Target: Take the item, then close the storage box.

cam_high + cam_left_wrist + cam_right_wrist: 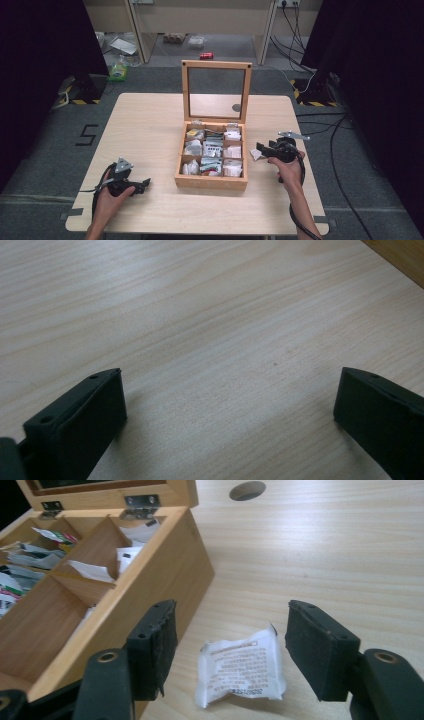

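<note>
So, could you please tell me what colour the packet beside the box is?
White with small dark print, clearest in the right gripper view: packet.

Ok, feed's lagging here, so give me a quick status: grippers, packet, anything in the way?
Left gripper open, idle on the table. Right gripper open, white packet lying between jaws beside wooden box. Nothing blocking.

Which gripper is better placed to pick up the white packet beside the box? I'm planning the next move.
Right. The right gripper has its open jaws either side of the packet; the left gripper sits beyond the box.
</note>
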Motion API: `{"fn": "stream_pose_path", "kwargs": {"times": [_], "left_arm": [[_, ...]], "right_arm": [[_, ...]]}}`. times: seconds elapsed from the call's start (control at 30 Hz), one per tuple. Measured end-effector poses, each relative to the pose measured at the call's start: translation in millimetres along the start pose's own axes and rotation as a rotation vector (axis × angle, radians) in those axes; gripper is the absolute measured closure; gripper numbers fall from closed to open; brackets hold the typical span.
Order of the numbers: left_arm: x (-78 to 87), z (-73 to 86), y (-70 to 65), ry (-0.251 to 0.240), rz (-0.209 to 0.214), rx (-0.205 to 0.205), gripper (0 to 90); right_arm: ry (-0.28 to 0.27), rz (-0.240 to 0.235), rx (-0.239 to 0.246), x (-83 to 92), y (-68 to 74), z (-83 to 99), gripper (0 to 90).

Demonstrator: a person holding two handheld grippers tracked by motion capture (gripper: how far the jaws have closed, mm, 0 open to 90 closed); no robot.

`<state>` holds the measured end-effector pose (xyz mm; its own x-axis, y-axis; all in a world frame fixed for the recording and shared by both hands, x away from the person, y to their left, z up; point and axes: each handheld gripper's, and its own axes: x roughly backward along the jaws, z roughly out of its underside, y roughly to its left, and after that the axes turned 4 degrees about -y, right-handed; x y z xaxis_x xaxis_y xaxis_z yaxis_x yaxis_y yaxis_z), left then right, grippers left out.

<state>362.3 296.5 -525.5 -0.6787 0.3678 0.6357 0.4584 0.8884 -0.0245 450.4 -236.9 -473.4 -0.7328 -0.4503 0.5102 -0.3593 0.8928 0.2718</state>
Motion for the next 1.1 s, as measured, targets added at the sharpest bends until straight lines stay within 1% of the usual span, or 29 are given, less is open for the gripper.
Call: {"fn": "stream_pose_path", "kwargs": {"times": [0.1, 0.13, 0.23, 0.33, 0.53, 0.6, 0.7, 0.93, 1.1], "left_arm": [[0.0, 0.0, 0.0, 0.000, 0.000, 0.000, 0.0], [0.1, 0.0, 0.0, 0.001, 0.000, 0.000, 0.0], [0.0, 0.0, 0.0, 0.000, 0.000, 0.000, 0.0], [0.0, 0.0, 0.0, 0.000, 0.000, 0.000, 0.0], [0.0, 0.0, 0.0, 0.000, 0.000, 0.000, 0.0], [0.0, 0.0, 0.0, 0.000, 0.000, 0.000, 0.0], [0.0, 0.0, 0.0, 0.000, 0.000, 0.000, 0.0], [0.0, 0.0, 0.0, 0.000, 0.000, 0.000, 0.0], [0.0, 0.0, -0.1, 0.000, 0.000, 0.000, 0.0]], "right_arm": [[-0.010, -0.008, 0.008, 1.7, 1.6, -3.4, 35.1], [-0.012, -0.016, -0.003, 2.5, 2.7, -4.5, 34.8], [-0.010, -0.029, 0.000, 3.0, 3.7, -6.2, 33.7], [-0.004, -0.030, -0.008, 2.7, 5.0, -6.5, 32.7], [-0.008, -0.024, -0.001, 3.0, 5.5, -8.3, 32.1], [-0.008, -0.024, -0.006, 3.8, 6.9, -9.0, 32.0], [-0.015, -0.027, 0.003, 3.6, 7.5, -11.2, 31.6], [-0.035, -0.054, 0.026, 2.6, 12.9, -18.5, 30.7], [-0.056, -0.074, 0.057, 0.3, 17.0, -25.9, 30.4]]}}
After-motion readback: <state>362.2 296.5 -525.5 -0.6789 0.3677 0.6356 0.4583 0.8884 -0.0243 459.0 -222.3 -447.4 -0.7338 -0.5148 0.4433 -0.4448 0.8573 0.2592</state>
